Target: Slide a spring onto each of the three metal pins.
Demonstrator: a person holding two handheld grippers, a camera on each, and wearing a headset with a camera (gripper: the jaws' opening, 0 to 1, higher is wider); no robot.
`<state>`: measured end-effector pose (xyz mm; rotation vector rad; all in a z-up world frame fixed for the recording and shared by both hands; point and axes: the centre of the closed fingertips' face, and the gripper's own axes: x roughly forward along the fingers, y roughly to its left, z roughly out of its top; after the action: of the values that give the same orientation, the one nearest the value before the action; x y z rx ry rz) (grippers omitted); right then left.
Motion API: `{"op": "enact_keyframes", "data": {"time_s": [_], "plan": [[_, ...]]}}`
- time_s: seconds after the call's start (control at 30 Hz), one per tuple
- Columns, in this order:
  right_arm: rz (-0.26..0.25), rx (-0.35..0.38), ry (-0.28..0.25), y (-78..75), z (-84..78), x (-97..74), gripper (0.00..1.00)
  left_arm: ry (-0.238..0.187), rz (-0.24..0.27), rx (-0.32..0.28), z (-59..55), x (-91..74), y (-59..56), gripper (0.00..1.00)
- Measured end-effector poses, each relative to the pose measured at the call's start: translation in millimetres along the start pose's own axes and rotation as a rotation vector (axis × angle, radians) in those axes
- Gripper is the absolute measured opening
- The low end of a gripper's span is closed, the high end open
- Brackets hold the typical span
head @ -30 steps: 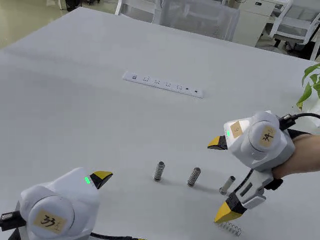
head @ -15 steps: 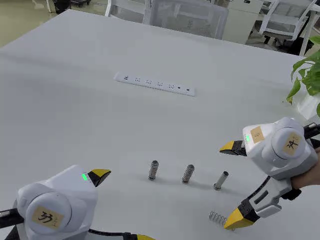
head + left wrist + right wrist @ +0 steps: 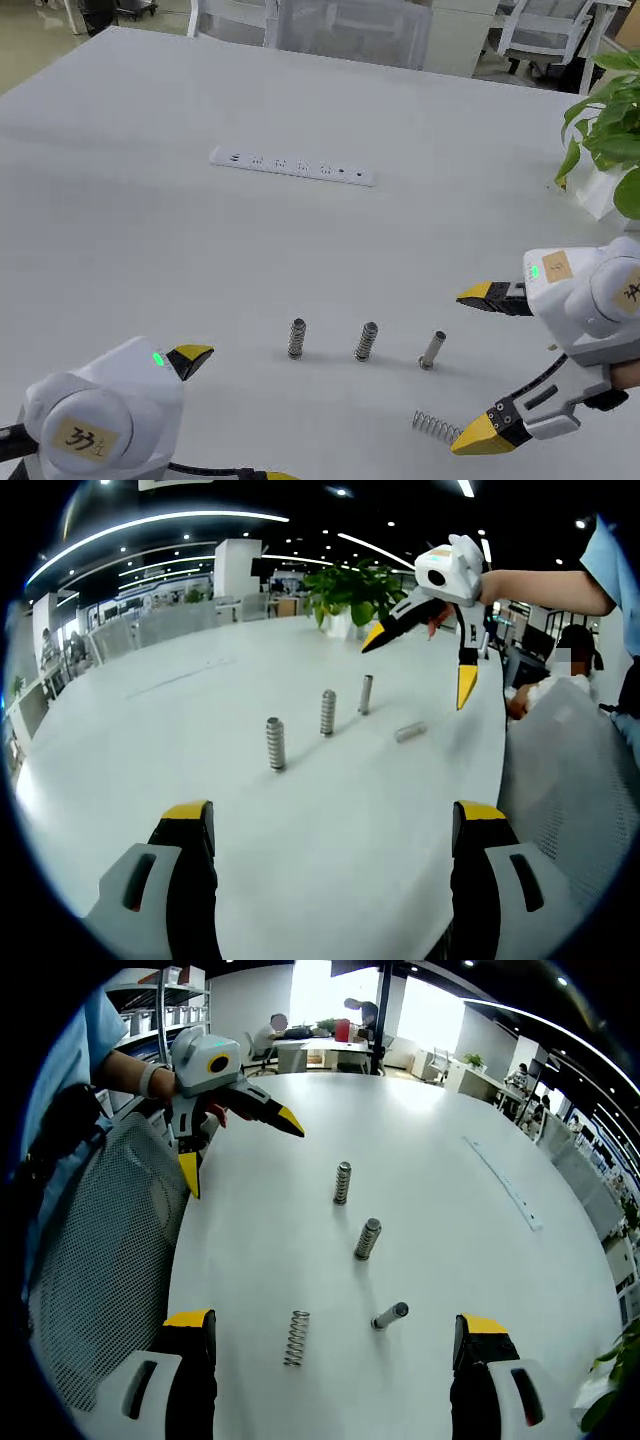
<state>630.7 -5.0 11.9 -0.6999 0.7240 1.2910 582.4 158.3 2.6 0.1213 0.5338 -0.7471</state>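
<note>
Our left gripper (image 3: pixel 332 825) and right gripper (image 3: pixel 471 368) both gape empty, and the spring (image 3: pixel 435 426) lies on the table (image 3: pixel 150 250) beside the right's lower jaw, near the bare pin (image 3: pixel 432 350): light, squashy, likely to roll, so we'd pinch it gently mid-coil.

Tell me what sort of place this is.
Probably an open-plan office. The work sits on a large white meeting table with a power strip set on it. Mesh office chairs stand at its far edge and a potted plant is at one side. The right gripper view shows more desks behind.
</note>
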Motion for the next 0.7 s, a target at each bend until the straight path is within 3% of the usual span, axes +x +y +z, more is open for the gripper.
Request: {"op": "enact_keyframes", "data": {"time_s": [0.4,0.7], "plan": [[-0.073,0.114,-0.067,9.9,-26.2,-18.0,0.99,0.040,-0.041,0.027,-6.6,7.0,-8.4,0.98],[-0.118,0.175,-0.085,21.1,-45.2,-29.8,0.99,0.045,-0.054,0.038,-3.8,11.7,-9.4,0.98]]}}
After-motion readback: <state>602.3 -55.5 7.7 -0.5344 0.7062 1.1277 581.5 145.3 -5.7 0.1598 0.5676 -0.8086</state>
